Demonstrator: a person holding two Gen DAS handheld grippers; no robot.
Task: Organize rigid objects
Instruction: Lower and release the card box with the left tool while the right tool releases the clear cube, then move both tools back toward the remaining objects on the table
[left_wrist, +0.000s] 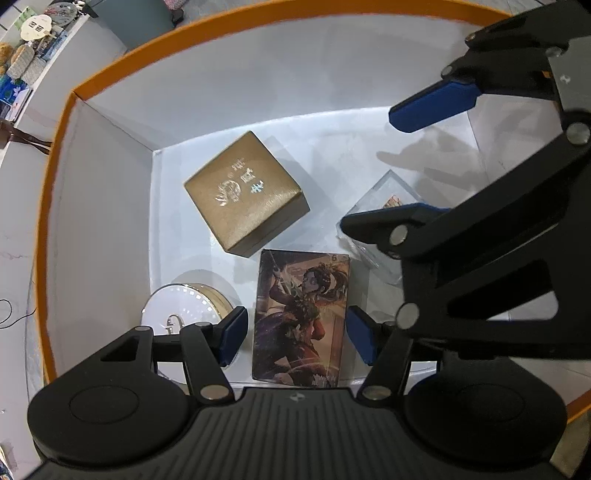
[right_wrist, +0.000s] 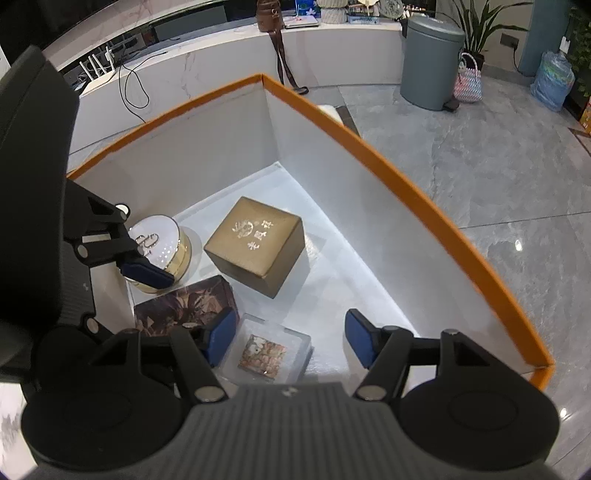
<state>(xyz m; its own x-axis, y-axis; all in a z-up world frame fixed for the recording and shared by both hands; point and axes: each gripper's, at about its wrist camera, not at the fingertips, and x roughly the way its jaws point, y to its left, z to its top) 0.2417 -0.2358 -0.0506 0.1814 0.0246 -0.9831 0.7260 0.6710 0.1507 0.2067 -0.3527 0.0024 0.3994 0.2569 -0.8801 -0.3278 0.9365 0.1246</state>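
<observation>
Both grippers hang inside a white box with an orange rim (left_wrist: 59, 122), also in the right wrist view (right_wrist: 406, 184). On its floor lie a gold cube box (left_wrist: 245, 192) (right_wrist: 256, 243), a picture card pack (left_wrist: 301, 317) (right_wrist: 184, 304), a round white and gold case (left_wrist: 177, 314) (right_wrist: 162, 247) and a clear plastic case (left_wrist: 384, 199) (right_wrist: 267, 349). My left gripper (left_wrist: 295, 332) is open, its fingers on either side of the card pack, above it. My right gripper (right_wrist: 290, 338) is open over the clear case and empty. The right gripper also shows in the left wrist view (left_wrist: 406, 162).
Outside the box, a white counter (right_wrist: 207, 62) carries cables and a brown bag (right_wrist: 269, 14). A grey bin (right_wrist: 430, 62), a woven bag (right_wrist: 469, 79) and a blue sack (right_wrist: 554, 81) stand on the grey tiled floor at right.
</observation>
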